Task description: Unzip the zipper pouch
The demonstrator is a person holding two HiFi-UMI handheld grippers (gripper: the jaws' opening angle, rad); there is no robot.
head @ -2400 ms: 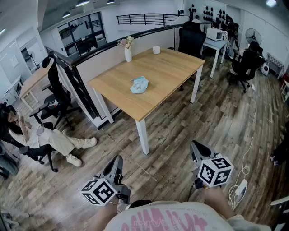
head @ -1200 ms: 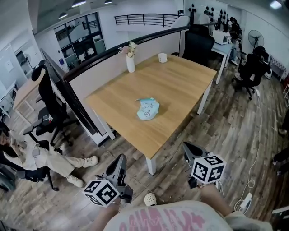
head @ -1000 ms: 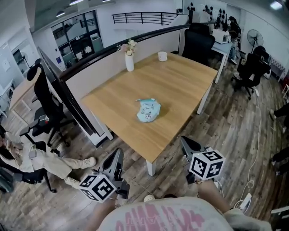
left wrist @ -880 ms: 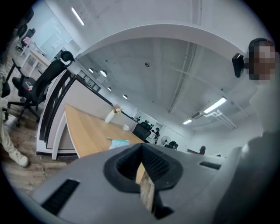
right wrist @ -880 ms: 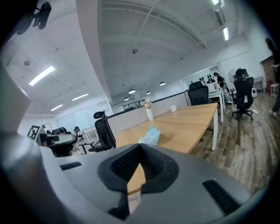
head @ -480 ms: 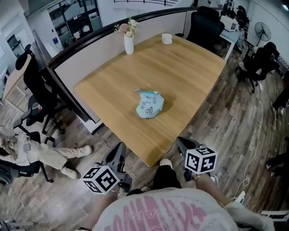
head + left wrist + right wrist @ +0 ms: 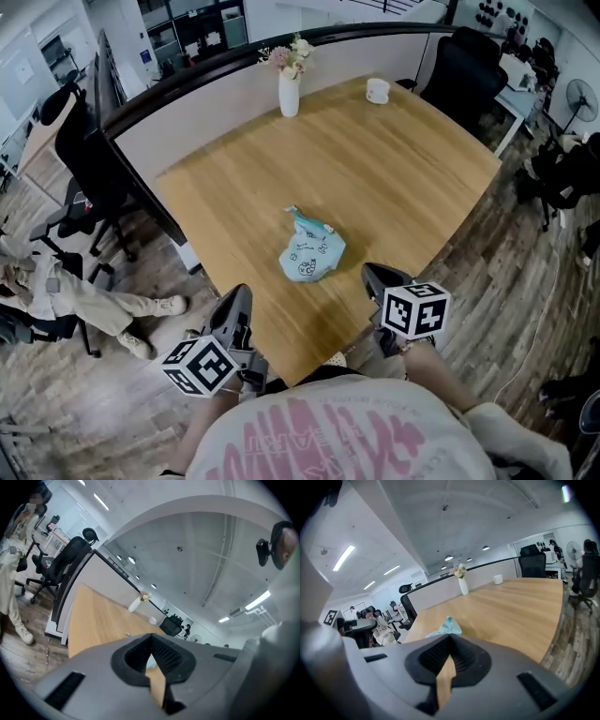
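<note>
The light blue zipper pouch (image 7: 312, 255) lies crumpled on the wooden table (image 7: 403, 178), near its front corner. My left gripper (image 7: 236, 305) hovers at the table's near edge, below and left of the pouch, with its jaws shut and nothing in them. On the other side, my right gripper (image 7: 373, 277) sits just right of the pouch, also shut and empty. In the right gripper view the pouch (image 7: 446, 627) shows just above the closed jaws (image 7: 450, 638). The left gripper view shows its closed jaws (image 7: 151, 638) aimed along the tabletop, and they hide most of the pouch.
A white vase with flowers (image 7: 289, 86) and a white mug (image 7: 378, 90) stand at the table's far edge, by a low partition. Black office chairs (image 7: 80, 141) stand to the left and at the far right (image 7: 473, 80). A person (image 7: 56, 291) sits on the left.
Both grippers have come forward from over the floor to the table's near corner. The pouch now lies just ahead, between them. Both jaws stayed shut.
</note>
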